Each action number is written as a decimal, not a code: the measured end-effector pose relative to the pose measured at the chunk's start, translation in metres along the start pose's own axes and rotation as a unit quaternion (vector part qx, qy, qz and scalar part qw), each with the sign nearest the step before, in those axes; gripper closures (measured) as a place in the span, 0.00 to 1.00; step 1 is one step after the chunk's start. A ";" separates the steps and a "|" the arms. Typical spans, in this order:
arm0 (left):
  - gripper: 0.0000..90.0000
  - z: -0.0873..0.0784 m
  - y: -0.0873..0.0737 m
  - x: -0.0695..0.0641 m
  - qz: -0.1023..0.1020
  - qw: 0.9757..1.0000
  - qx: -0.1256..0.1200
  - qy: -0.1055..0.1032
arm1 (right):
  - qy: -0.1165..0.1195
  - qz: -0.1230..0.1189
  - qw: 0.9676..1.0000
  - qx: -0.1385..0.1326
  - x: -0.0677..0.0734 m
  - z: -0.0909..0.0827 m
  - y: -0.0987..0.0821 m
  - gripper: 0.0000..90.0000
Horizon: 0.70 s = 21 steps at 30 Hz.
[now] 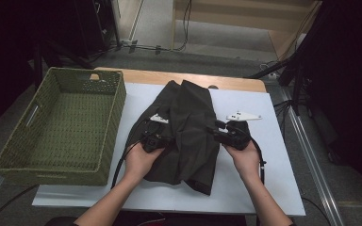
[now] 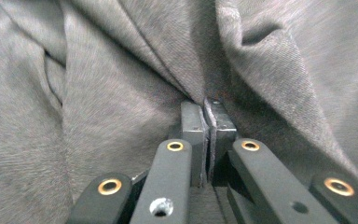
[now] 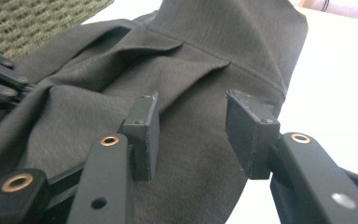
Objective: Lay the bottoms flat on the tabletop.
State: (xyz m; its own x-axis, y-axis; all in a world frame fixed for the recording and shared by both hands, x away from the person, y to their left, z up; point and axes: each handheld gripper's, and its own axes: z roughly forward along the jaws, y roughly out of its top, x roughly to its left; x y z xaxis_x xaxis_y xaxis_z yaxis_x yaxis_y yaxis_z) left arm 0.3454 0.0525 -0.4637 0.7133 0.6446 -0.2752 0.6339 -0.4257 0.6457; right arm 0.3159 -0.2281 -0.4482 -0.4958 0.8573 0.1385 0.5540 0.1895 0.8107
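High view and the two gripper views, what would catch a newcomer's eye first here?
First, the dark grey-brown woven garment, lying crumpled down the middle of the white tabletop. Next, the big empty green wicker basket at the table's left edge. Then the two hand-held tongs: the left tongs are shut on a fold of the cloth, while the right tongs stand open over its right edge.

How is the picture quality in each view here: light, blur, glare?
High view: dim, room edges nearly black, white table brightest, dark garment shows few folds. Left gripper view: garment evenly lit, weave slightly soft, jaws sharp. Right gripper view: table washes out to white, basket corner blurred, cloth crisp.
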 end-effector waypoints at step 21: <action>0.99 -0.023 0.013 -0.057 0.067 0.997 -0.028 -0.027 | 0.013 0.013 0.999 -0.031 0.011 0.010 0.033 0.44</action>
State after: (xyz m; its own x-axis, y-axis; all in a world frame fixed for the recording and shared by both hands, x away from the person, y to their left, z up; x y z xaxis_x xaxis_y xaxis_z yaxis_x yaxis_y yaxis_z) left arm 0.3063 0.0253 -0.4231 0.8064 0.5488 -0.2204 0.5152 -0.4691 0.7173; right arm 0.3349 -0.2075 -0.4255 -0.4996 0.8488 0.1730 0.5250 0.1379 0.8399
